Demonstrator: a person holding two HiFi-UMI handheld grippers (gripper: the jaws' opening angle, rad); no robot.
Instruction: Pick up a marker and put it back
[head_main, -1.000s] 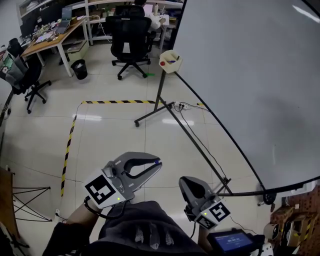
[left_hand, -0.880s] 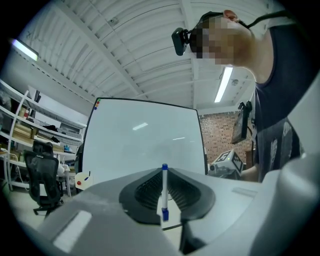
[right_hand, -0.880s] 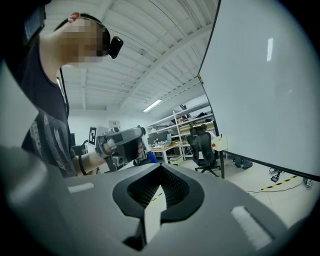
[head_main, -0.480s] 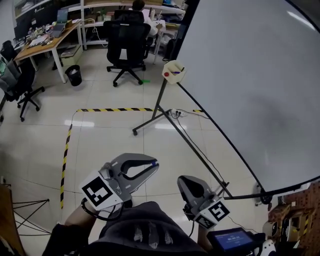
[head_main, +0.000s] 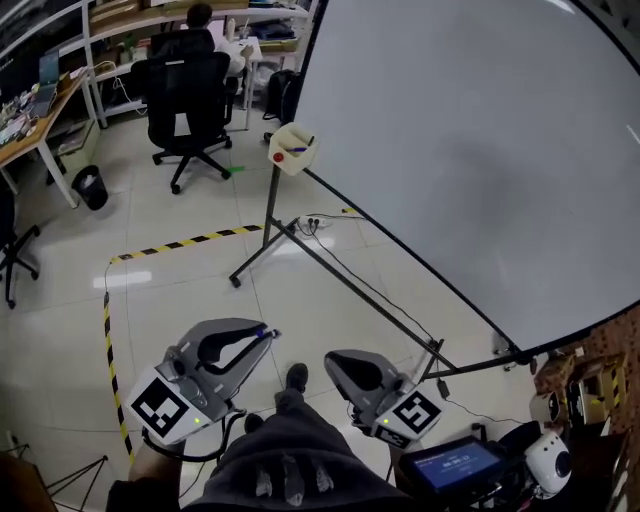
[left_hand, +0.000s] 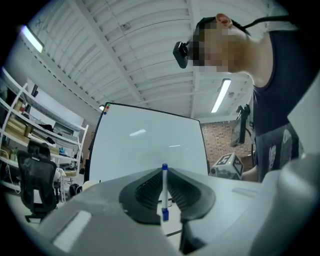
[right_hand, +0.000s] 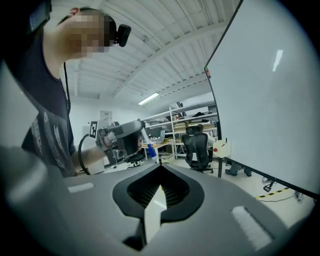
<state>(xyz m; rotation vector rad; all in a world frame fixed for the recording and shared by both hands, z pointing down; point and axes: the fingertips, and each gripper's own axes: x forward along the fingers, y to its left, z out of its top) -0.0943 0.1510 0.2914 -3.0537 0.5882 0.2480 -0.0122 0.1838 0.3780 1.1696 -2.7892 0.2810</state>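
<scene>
Stands nearer the cream plastic cup (head_main: 293, 148) than a second ago. Pinches slim blue-capped marker (left_hand: 164, 192) crosswise in left tongs (head_main: 262, 333); holds right tongs (head_main: 333, 362) shut, empty. Finds cup ahead, nearer left tongs.

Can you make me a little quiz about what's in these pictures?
1. True or false: the left gripper is shut on a blue marker.
2. Where is the beige box? A) at the whiteboard's corner B) on a sofa C) inside a fridge
3. Fill in: the right gripper has its jaws together and holds ____.

Key: 1 true; 2 A; 3 nothing.
</scene>
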